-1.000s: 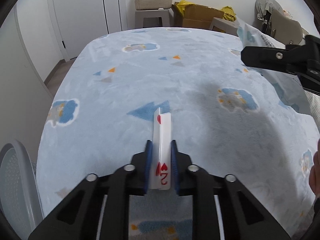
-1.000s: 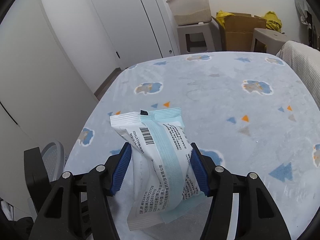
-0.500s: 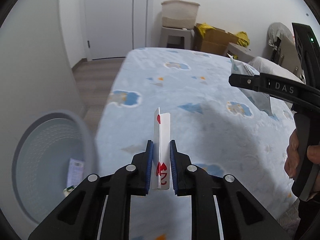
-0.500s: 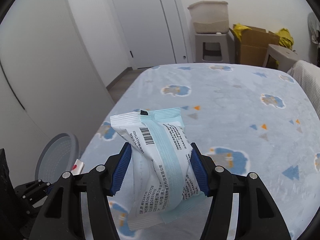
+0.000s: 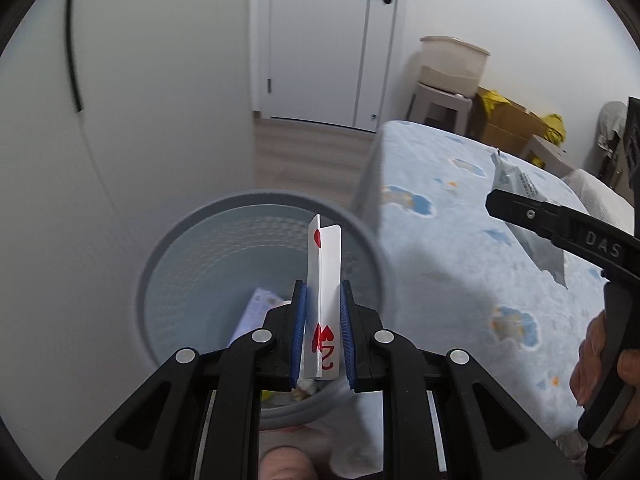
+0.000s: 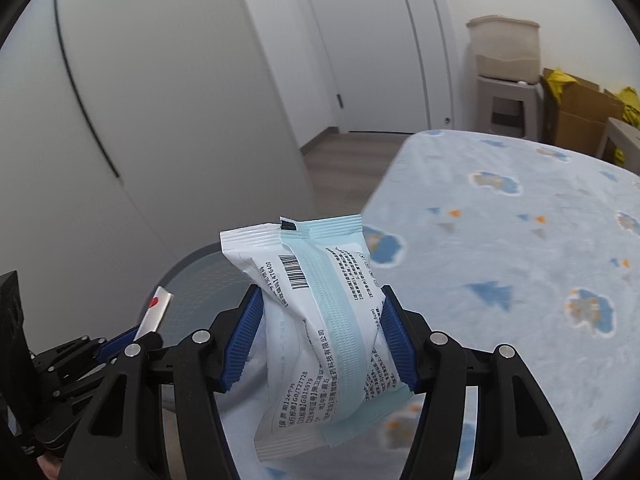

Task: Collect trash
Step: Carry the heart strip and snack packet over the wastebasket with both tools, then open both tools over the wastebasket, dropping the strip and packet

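The folded white playing card with red hearts [image 5: 323, 300] stands upright between the blue-padded jaws of the left gripper [image 5: 322, 336], which are clamped on its lower half. In the left wrist view the card sits at the centre of the frame, directly in front of the open mouth of the round grey perforated plastic trash bin [image 5: 168, 248]. Inside the bin, low in the frame, lies a pale printed paper scrap [image 5: 256, 308], partly hidden by the gripper.

The white and pale blue plastic wipes packet with a barcode [image 6: 320, 320] is squeezed at its waist by the blue jaws of the right gripper [image 6: 320, 340], which are closed on it. It fills the lower centre of the right wrist view, with the bin's rim [image 6: 184, 264] behind it at lower left. At the left edge of the same view, the left gripper [image 6: 132, 336] shows with the card [image 6: 154, 312] poking up over the bin.

The bed with the light blue fleece blanket printed with clouds and triangles [image 6: 520, 240] takes the right side of both frames, just beside the bin. A white door with a black handle [image 5: 352, 40] stands at upper centre.
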Tool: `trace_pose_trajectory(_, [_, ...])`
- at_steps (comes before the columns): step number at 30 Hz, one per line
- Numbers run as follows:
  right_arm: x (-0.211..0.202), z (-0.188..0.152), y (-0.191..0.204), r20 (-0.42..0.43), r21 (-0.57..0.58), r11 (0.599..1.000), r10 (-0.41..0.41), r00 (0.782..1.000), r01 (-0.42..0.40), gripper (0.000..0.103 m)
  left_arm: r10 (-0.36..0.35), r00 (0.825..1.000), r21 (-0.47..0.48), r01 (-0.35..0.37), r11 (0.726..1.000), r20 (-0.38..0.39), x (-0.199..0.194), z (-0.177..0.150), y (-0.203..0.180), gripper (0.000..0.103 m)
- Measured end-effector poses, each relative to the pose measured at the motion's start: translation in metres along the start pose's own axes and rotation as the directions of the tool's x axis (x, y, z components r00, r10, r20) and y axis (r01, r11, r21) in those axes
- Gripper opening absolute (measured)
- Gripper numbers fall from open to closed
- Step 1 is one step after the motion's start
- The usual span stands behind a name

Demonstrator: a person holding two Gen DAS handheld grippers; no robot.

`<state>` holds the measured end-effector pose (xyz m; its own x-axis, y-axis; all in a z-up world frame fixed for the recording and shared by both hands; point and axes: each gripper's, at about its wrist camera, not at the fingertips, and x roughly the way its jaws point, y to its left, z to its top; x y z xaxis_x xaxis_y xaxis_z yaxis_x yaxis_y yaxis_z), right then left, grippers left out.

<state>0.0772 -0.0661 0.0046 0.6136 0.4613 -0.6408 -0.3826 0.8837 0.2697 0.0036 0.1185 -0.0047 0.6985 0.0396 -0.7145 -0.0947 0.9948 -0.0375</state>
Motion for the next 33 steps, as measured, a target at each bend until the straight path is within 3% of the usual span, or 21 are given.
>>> trace_pose_trajectory(6, [0.018,-0.002,0.047,-0.011,-0.013,0.998,0.065,0.998,-0.065,0.058,0.026,0.999,-0.062,-0.025,0.998,0.019,-0.007,0.000,0.043,0.016])
trace_pose_trajectory(13, [0.052,-0.009,0.078,-0.057,-0.034,0.997,0.062,0.996,-0.064,0.058,0.041,0.999,-0.100,-0.039,0.994,0.019,0.004,0.000,0.075,0.016])
trace_pose_trajectory(18, [0.072,-0.014,0.082,-0.087,-0.050,0.997,0.054,0.995,-0.058,0.058,0.085,0.996,-0.107,-0.086,0.991,-0.017,0.020,-0.001,0.088,0.017])
trace_pose_trajectory(33, [0.096,-0.025,0.086,-0.146,-0.069,0.995,0.061,0.987,-0.071,0.058,0.104,0.993,-0.099,-0.108,0.989,-0.049,0.050,0.003,0.087,0.018])
